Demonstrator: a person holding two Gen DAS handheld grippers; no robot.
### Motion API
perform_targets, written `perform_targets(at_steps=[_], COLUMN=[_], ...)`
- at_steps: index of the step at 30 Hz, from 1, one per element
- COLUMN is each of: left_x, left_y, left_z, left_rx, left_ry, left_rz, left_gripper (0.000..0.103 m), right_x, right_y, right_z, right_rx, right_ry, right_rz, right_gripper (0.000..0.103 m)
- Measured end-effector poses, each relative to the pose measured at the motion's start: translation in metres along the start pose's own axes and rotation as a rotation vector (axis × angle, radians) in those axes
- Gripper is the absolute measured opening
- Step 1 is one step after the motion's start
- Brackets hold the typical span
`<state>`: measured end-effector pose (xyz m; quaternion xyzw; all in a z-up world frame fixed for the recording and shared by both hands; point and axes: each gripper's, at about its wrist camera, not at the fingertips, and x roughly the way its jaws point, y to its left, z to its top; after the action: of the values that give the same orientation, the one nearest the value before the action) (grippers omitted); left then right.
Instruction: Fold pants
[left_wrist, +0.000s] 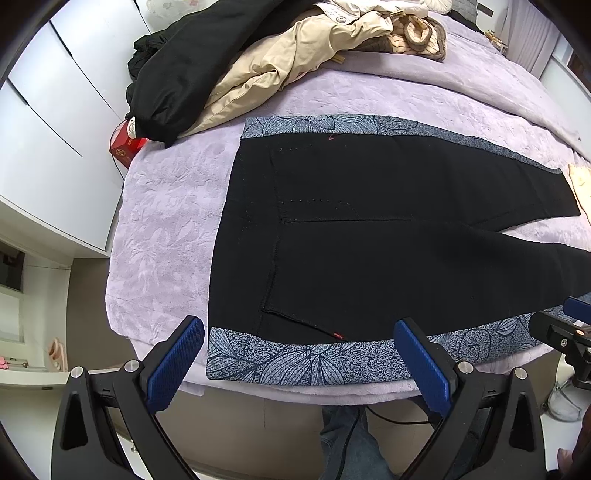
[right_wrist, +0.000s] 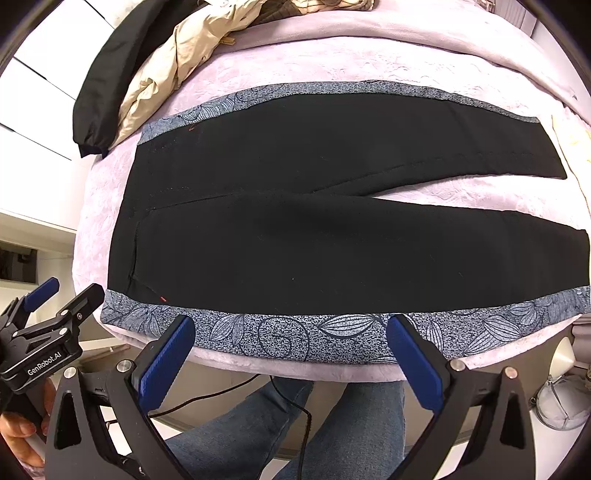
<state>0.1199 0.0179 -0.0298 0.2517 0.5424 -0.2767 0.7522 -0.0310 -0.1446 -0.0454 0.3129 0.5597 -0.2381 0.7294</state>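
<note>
Black pants (left_wrist: 369, 240) with grey-blue floral side stripes lie flat on the lilac bedspread, waist to the left, both legs (right_wrist: 332, 251) spread toward the right. My left gripper (left_wrist: 299, 336) hangs open above the near stripe (left_wrist: 295, 358) by the waist corner, holding nothing. Further right, my right gripper (right_wrist: 291, 332) is open too, above the near stripe (right_wrist: 288, 336) at the thigh, its blue pads (right_wrist: 168, 363) apart. The other gripper shows in each view: the right one (left_wrist: 565, 332) at the right edge, the left one (right_wrist: 48, 332) at the left edge in a hand.
A heap of clothes, a black garment (left_wrist: 173, 70) and a beige jacket (left_wrist: 288, 59), lies on the far left of the bed (left_wrist: 166, 221). White wardrobe doors (left_wrist: 48, 129) stand to the left. A person's jeans-clad legs (right_wrist: 354, 424) and a black cable (right_wrist: 295, 406) are below the bed's near edge.
</note>
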Motion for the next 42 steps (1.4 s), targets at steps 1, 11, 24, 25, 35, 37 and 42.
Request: perform_targets(at_steps=[1, 11, 24, 25, 35, 37, 42], left_x=[0.000, -0.004, -0.007, -0.007, -0.006, -0.005, -0.001], left_y=[-0.001, -0.004, -0.007, -0.007, -0.006, -0.006, -0.001], left_z=[0.000, 0.002, 0.003, 0.003, 0.004, 0.004, 0.002], left_rx=[0.003, 0.015, 0.006, 0.006, 0.002, -0.003, -0.018], left_ry=[-0.001, -0.017, -0.024, -0.025, -0.021, -0.016, -0.003], left_rz=[0.002, 0.000, -0.008, -0.008, -0.010, -0.010, -0.008], left_gripper=[0.103, 0.103, 0.103, 0.103, 0.103, 0.103, 0.103], right_x=[0.000, -0.002, -0.010, -0.010, -0.009, -0.008, -0.005], right_y=[0.000, -0.002, -0.001, -0.001, -0.001, -0.002, -0.003], right_z=[0.000, 0.000, 0.002, 0.002, 0.003, 0.003, 0.003], right_rx=[0.001, 0.003, -0.014, -0.016, -0.010, -0.011, -0.007], right_ry=[0.000, -0.001, -0.009, -0.010, -0.005, 0.000, 0.010], right_rz=[-0.001, -0.011, -0.046, -0.049, -0.055, -0.055, -0.043], right_gripper=[0.103, 0.103, 0.103, 0.103, 0.103, 0.103, 0.103])
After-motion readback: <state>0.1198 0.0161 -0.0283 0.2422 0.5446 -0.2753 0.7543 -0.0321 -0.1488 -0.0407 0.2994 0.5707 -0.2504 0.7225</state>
